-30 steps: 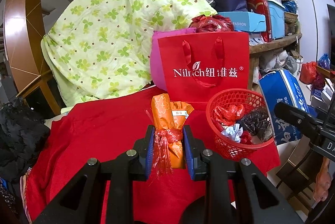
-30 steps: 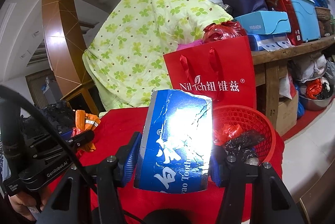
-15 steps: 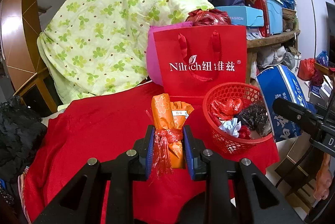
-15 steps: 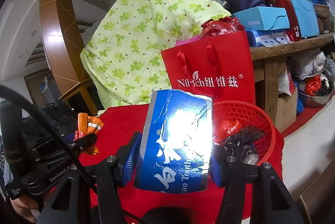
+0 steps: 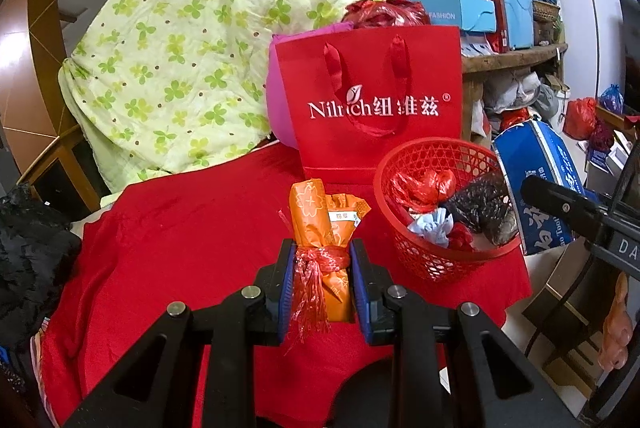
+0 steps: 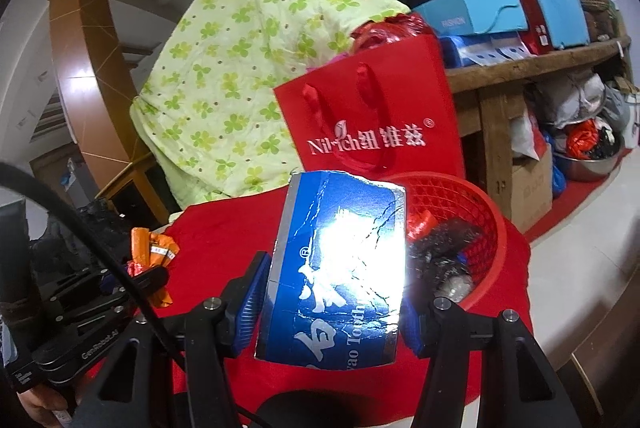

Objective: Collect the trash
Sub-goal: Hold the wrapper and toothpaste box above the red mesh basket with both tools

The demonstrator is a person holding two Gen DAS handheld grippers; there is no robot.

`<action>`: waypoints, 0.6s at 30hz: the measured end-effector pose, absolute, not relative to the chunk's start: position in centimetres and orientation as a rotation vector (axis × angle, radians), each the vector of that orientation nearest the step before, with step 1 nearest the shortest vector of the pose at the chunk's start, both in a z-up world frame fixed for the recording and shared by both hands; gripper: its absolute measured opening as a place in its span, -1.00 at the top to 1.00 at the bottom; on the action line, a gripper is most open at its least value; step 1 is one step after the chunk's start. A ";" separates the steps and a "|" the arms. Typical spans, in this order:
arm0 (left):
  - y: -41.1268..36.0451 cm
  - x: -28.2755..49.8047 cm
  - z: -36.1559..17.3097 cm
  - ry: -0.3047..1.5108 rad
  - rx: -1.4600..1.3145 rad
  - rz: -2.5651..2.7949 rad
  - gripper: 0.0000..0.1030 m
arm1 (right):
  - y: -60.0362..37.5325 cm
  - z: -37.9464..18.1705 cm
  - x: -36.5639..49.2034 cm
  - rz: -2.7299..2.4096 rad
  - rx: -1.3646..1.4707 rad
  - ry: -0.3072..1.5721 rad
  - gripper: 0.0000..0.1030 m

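My left gripper is shut on an orange wrapper bundle tied with red tinsel, held above the red cloth, left of the red plastic basket. The basket holds red plastic, dark netting and pale blue paper. My right gripper is shut on a crumpled blue toothpaste box, its glossy face glaring white, just left of the basket. In the left wrist view the box shows beyond the basket's right side. The left gripper with its orange bundle appears at the right wrist view's left.
A red paper gift bag stands behind the basket on the red-clothed table. A green clover-print quilt is draped behind. A wooden shelf piled with boxes and bags stands at the right. A hand grips the left tool.
Both grippers have sunk a little and drawn closer to the basket, each keeping its hold. The scene behind has shifted upward in both views.
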State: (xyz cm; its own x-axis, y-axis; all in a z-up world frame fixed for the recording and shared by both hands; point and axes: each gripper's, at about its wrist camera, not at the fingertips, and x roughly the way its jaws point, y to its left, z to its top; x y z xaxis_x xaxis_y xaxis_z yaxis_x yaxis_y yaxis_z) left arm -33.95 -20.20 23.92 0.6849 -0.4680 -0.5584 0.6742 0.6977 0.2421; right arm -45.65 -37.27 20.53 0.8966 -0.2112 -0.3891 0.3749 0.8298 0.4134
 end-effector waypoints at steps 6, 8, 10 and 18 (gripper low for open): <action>-21.1 -34.0 22.9 0.507 0.483 -0.670 0.45 | -38.4 19.3 -46.0 -0.352 0.512 0.352 -0.17; -21.5 -34.0 22.6 0.511 0.492 -0.671 0.45 | -38.7 19.0 -46.0 -0.358 0.515 0.356 -0.17; -21.8 -34.0 22.4 0.517 0.497 -0.677 0.45 | -39.0 18.7 -46.1 -0.364 0.515 0.359 -0.17; -23.1 -34.1 21.5 0.535 0.527 -0.694 0.45 | -40.2 17.5 -46.3 -0.383 0.543 0.367 -0.17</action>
